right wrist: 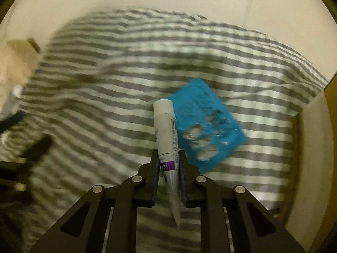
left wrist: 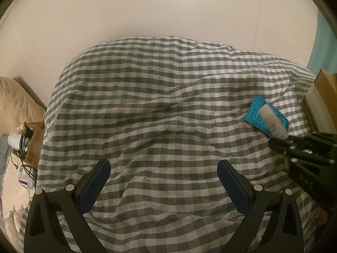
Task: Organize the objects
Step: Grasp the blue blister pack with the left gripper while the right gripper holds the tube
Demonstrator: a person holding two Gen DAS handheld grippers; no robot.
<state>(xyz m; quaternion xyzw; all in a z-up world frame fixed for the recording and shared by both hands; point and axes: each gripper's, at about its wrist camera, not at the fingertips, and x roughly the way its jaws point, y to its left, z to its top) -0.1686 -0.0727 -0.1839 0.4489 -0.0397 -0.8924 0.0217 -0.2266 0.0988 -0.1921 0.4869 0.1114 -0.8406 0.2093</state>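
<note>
My right gripper [right wrist: 168,156] is shut on a white tube [right wrist: 166,130] with a purple band, held above the checked bedcover [right wrist: 105,116]. The tube points forward beside a blue blister pack [right wrist: 204,122] that lies on the cover. In the left wrist view the right gripper [left wrist: 280,142] shows at the right edge with the tube [left wrist: 271,122] over the blister pack [left wrist: 256,113]. My left gripper [left wrist: 164,168] is open and empty above the middle of the bedcover [left wrist: 158,105].
A cardboard box [right wrist: 311,147] stands at the right, also seen in the left wrist view [left wrist: 322,97]. At the left are a beige pillow [left wrist: 14,101], a small cardboard box [left wrist: 34,141] and cables. A white wall [left wrist: 147,10] is behind the bed.
</note>
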